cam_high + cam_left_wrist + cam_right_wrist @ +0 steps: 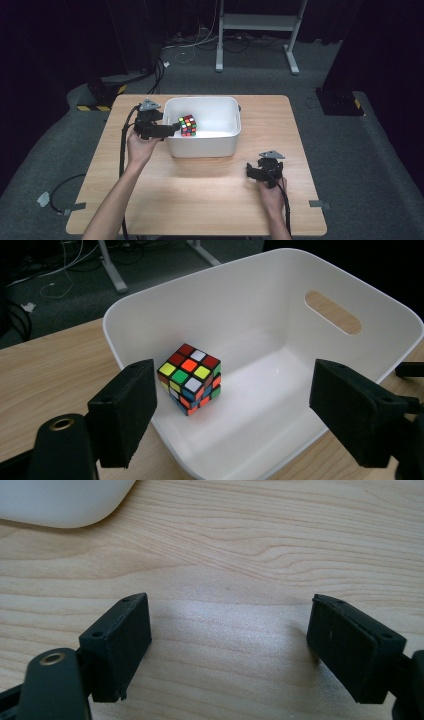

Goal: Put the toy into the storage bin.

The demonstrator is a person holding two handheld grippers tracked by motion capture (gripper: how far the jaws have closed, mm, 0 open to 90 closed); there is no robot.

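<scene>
The left gripper [232, 405] hangs over the near left rim of the white bin [125, 310], its jaws spread wide and gripping nothing. The Rubik's cube [191, 377] sits inside the bin near that left wall, just beyond the jaws. The right gripper [230, 650], also spread and empty, rests on the wooden table [260, 545] beside the bin's right front corner.

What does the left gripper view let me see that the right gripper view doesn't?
The left gripper view looks into the white bin, where a colourful puzzle cube sits on the floor, with an oval handle slot in the far wall. The left hand-held gripper is open, holding nothing.

The right gripper view looks at bare wooden table between the open right hand-held gripper.

Both show the table and part of the bin.
</scene>
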